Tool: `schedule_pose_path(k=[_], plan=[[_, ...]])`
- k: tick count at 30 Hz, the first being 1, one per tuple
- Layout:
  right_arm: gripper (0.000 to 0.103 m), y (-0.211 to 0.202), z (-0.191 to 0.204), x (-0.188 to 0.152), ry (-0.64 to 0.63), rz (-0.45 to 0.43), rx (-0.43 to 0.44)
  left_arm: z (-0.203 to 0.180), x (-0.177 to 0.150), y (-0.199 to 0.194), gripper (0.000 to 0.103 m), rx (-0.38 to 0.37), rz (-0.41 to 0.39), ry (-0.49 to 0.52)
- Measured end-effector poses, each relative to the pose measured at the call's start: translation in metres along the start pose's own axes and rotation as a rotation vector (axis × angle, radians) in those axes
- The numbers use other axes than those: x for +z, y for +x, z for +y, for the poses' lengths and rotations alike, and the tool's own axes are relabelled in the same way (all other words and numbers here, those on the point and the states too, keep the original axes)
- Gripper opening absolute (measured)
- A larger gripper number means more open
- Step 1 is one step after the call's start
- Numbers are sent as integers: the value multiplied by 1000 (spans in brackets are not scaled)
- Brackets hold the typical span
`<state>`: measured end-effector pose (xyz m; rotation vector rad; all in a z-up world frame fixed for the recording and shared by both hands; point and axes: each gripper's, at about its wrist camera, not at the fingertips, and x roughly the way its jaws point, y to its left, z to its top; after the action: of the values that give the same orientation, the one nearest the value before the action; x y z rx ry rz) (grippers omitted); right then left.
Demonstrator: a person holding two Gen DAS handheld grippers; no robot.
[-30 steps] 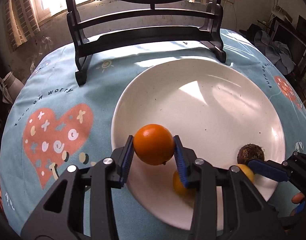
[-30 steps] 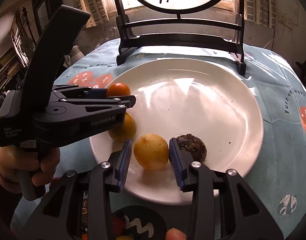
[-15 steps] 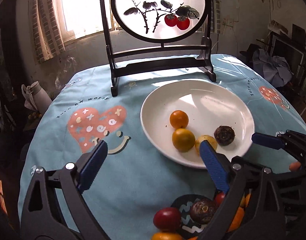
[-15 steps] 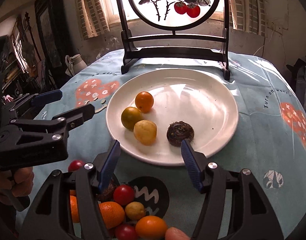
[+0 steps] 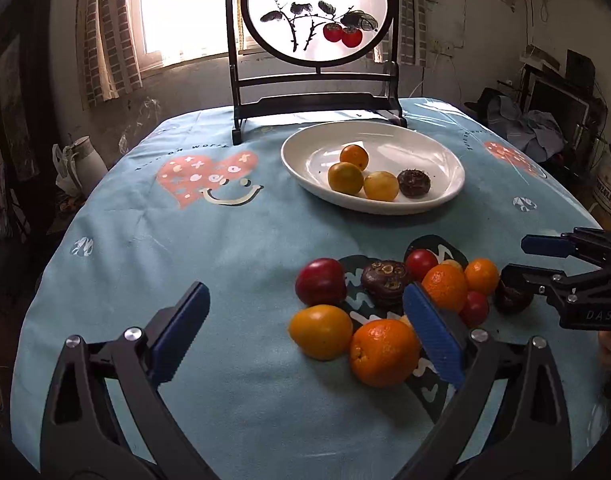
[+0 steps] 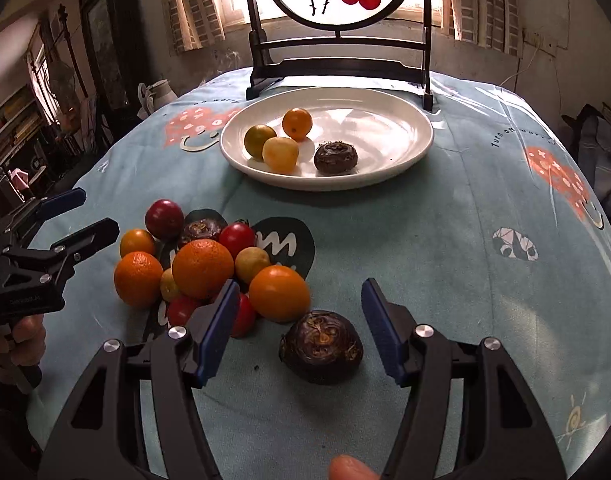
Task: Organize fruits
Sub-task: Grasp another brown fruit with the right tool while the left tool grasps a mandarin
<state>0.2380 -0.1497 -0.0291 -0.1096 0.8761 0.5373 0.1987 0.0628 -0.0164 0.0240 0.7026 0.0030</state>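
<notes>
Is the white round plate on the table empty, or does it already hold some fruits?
Not empty. The white round plate holds four pieces near its front left: a small orange fruit, a greenish-yellow one, a yellow one and a dark brown one.

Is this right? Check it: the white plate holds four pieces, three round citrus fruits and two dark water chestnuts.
Not quite. The white plate holds three citrus fruits but only one dark water chestnut. The right wrist view shows it; the rest stands.
</notes>
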Motion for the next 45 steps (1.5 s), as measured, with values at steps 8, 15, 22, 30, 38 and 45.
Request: schedule_pose_path(k=[8, 15, 22, 30, 38, 45], plan=[[63, 1, 2, -13, -100, 60, -18, -9, -12, -6, 99, -147, 33, 52], [60, 13, -4, -21, -100, 118, -39, -29, -22, -12, 98, -219, 33, 153], [51, 20, -5, -25, -100, 142, -40, -31, -26, -1, 83, -225, 81, 160], [48, 21, -3, -25, -106, 127, -55, -31, -29, 10, 72, -226, 117, 160], [48, 21, -2, -25, -97, 128, -63, -35, -30, 14, 57, -216, 107, 186], [48, 21, 0, -25, -106, 128, -75, -37, -31, 18, 46, -179, 102, 208]])
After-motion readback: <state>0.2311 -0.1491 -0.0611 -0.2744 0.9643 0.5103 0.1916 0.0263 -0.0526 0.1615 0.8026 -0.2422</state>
